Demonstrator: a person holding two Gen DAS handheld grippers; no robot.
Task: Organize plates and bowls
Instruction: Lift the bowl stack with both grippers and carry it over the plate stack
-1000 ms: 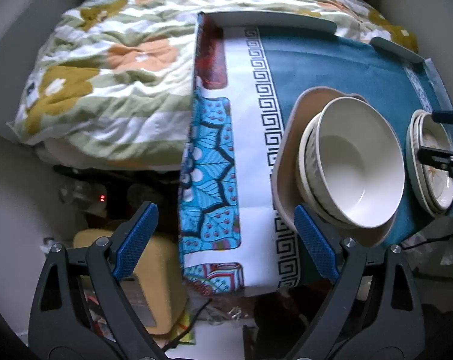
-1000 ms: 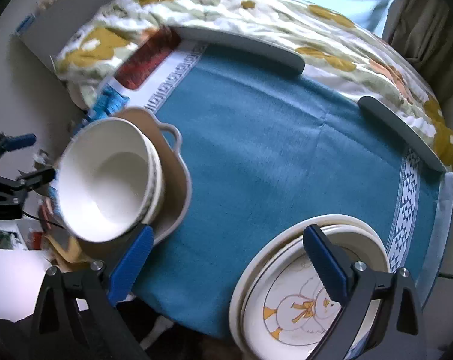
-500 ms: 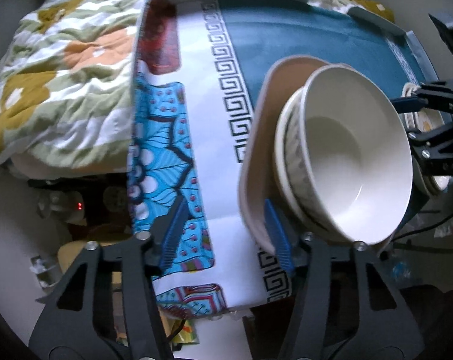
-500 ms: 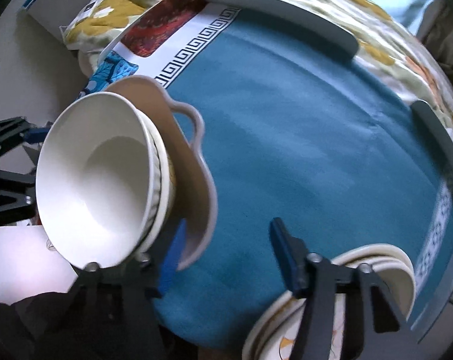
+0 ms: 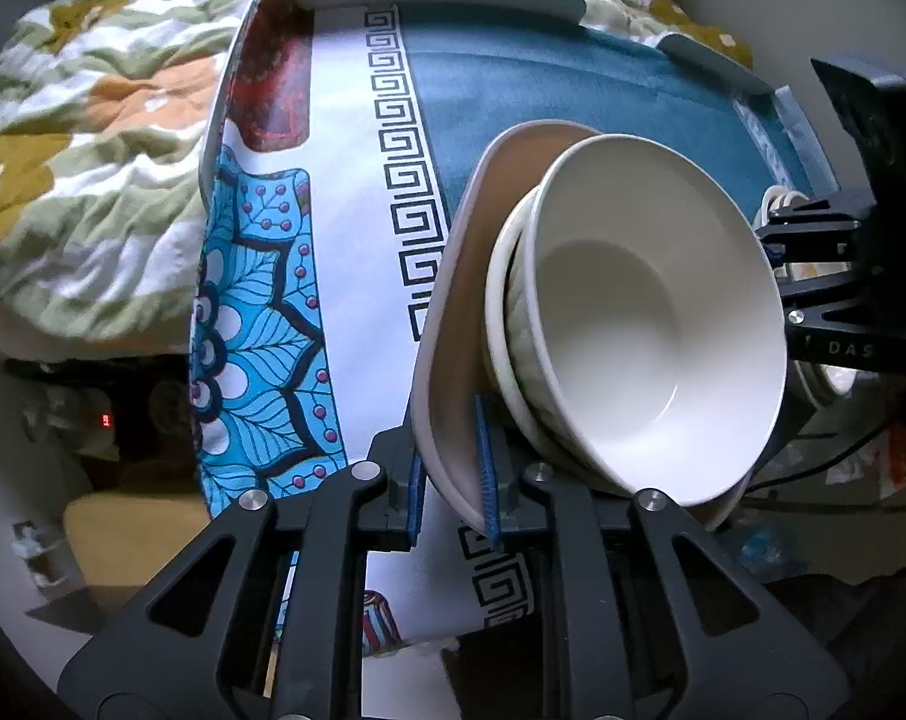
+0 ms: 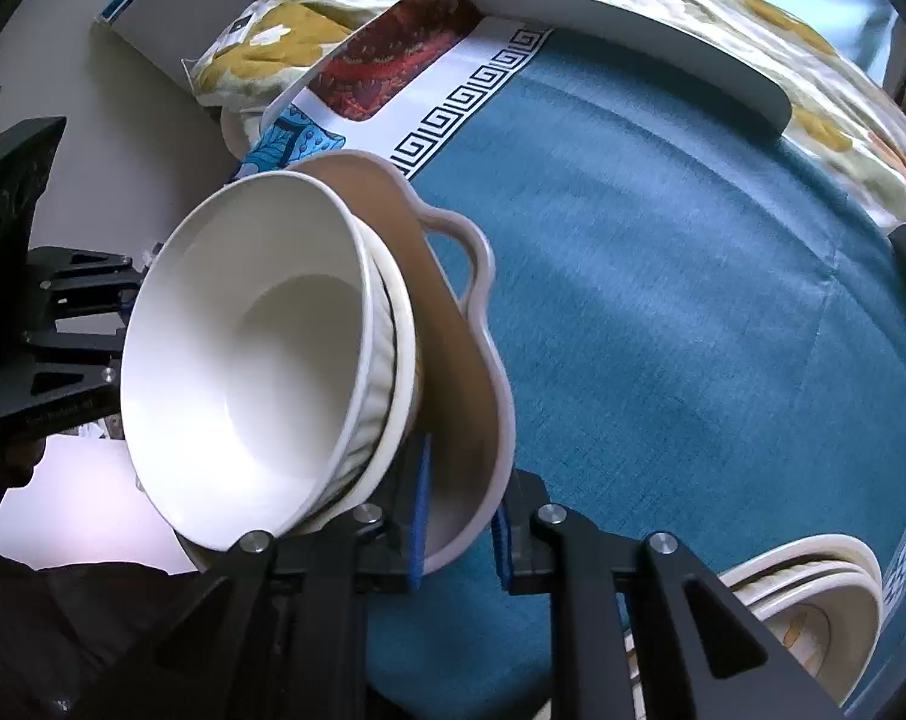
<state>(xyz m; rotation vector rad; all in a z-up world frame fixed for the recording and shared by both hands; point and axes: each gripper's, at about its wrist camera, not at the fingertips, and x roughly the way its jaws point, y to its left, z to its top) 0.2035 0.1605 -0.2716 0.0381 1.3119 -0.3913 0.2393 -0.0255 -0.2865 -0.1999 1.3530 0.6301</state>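
The left gripper point(image 5: 453, 483) is clamped on the near left rim of the beige dish point(image 5: 453, 324), one blue pad inside the rim and one outside. The right gripper point(image 6: 458, 525) is clenched on the same dish point(image 6: 471, 396) at its opposite, near right rim, so the dish is pinched from both sides. Just beyond both sets of fingers, two white bowls sit nested in the dish: the smooth top bowl point(image 5: 657, 324) inside a ribbed bowl point(image 6: 387, 360) whose rim shows under it. The dish has one looped handle point(image 6: 471, 258) on its far right side. To the right of the right gripper, near its right finger, lies a stack of plates point(image 6: 813, 594); at least three rims show, and the exact count cannot be told. Under everything spreads one cloth point(image 6: 663, 276), teal with a white key-pattern border. Farthest off, past the cloth's edge, lies a flowered quilt point(image 5: 93, 120).
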